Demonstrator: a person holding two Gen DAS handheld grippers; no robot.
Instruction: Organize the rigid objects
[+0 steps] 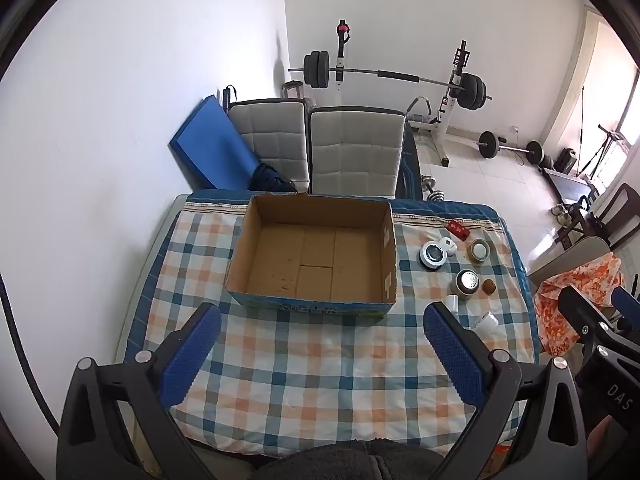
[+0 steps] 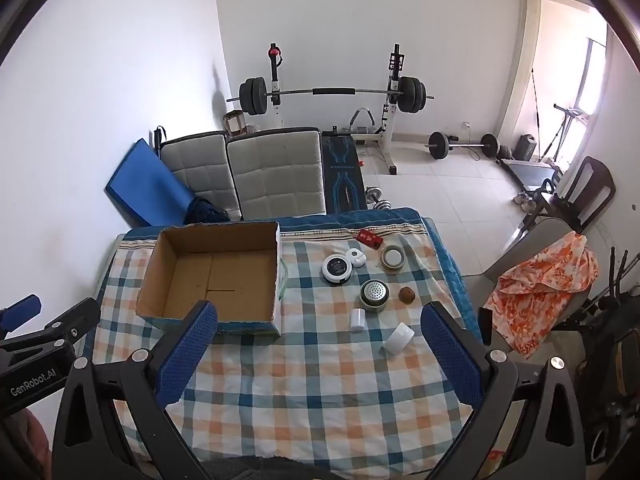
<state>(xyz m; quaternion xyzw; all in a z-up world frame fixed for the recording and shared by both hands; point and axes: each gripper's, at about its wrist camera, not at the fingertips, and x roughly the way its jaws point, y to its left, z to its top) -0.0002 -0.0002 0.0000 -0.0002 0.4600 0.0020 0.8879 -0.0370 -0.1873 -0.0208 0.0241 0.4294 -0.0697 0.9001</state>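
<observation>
Cardboard box point(image 2: 212, 276) sat empty on the checked tablecloth point(image 2: 320, 384). To its right lay the small rigid objects, among them a white cylinder point(image 2: 358, 319). My left claw point(image 1: 320, 356) and right claw point(image 2: 320, 356) stood wide apart, gripping nothing.

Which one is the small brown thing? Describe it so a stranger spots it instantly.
Start at the open cardboard box on the checked tablecloth; the small items lie to its right. Beside the round perforated metal cap sits the small brown ball, the only brown, rough-looking piece there.
</observation>
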